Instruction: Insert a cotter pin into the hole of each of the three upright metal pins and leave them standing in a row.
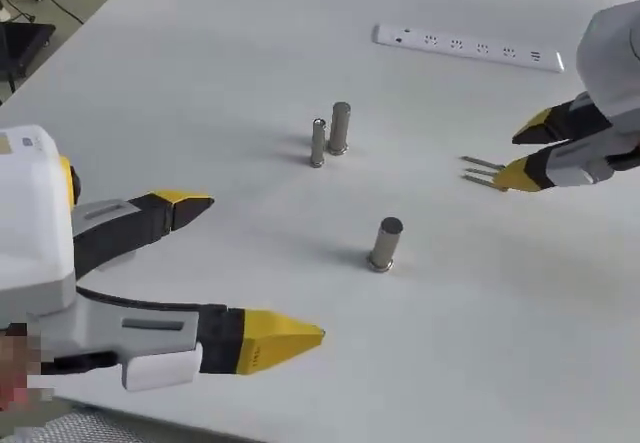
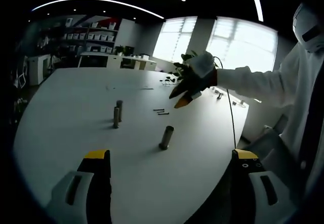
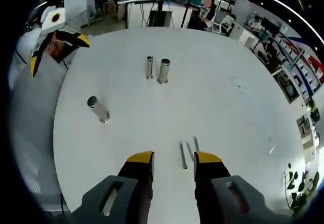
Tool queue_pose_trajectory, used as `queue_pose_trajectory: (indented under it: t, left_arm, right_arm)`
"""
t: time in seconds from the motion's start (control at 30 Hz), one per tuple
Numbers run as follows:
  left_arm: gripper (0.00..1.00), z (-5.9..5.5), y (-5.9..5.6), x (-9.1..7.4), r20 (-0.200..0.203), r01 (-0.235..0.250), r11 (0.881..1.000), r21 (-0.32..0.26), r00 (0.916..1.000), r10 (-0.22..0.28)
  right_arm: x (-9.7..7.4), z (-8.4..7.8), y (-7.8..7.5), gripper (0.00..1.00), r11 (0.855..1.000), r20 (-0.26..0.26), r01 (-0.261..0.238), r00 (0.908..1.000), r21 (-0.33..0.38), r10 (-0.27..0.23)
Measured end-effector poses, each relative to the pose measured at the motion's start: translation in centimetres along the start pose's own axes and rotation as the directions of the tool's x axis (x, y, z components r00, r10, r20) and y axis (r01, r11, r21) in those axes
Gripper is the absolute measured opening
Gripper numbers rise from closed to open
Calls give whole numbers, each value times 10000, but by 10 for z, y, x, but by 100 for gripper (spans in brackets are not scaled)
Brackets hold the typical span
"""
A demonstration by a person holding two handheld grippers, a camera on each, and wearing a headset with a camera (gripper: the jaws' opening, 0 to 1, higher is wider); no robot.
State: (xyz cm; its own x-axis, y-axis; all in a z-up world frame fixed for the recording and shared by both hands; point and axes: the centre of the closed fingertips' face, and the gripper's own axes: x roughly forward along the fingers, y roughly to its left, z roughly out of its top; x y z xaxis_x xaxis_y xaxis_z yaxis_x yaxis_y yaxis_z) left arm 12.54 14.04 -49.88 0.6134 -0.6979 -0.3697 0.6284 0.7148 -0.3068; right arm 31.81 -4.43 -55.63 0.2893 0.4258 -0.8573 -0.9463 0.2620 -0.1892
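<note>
Left tongs (image 1: 262, 268) are spread wide w/ nothing btwn the yellow tips, held low over the near-left part of the table (image 1: 180, 53). Right tongs (image 1: 510, 158) are also spread, less so, and empty, over on the far right side. Their lower tip sits just beside the cotter pins (image 1: 482, 171); touching or not, can't tell from the head view. In the right gripper view the cotter pins (image 3: 187, 152) lie flat on the table, thin rods side by side. They are just ahead of the gap btwn the jaws and nearer the right-hand jaw.

Outward from there, three metal pins stand upright approx mid-table. The single metal pin (image 1: 385, 243), short and thick, stands alone, nearest the left tongs and roughly btwn the two tools. Further back is a pair: thin pin (image 1: 318, 143) and thick pin (image 1: 340, 128), just beside each other w/ a sliver of table btwn them. The pair is well apart from the single one, so the layout is more a triangle than a row. The cotter pins lie well apart from all three. Holes in the pins are too small to make out.

At the far side a white power strip (image 1: 468, 48) lies flat. In the left gripper view a white sleeve (image 2: 253, 80) reaches in behind the right tongs.
</note>
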Motion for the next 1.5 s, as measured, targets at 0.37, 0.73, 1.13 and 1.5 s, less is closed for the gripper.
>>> queue_pose_trajectory:
  t: [0.37, 0.73, 1.13, 1.5]
  left_arm:
    - [99, -1, -6, -5, 221, -120, 9995, -293, 9997, 126]
    - [99, 0, -3, -8, 344, -296, 9988, -401, 9989, 310]
    - [99, -1, -5, -5, 416, -245, 9975, -670, 9988, 273]
    - [99, -3, -5, -5, 312, -286, 9982, -528, 9991, 302]
  right_arm:
    - [32, -26, -10, 8, 9973, -1073, -638, 9924, -350, 597]
    - [48, -36, -10, 0, 9955, -1396, -940, 9859, -89, 918]
    - [49, -38, -8, 0, 9948, -1586, -974, 9831, -290, 916]
    - [46, -33, -6, 0, 9860, -1488, -1046, 9852, -1296, 850]
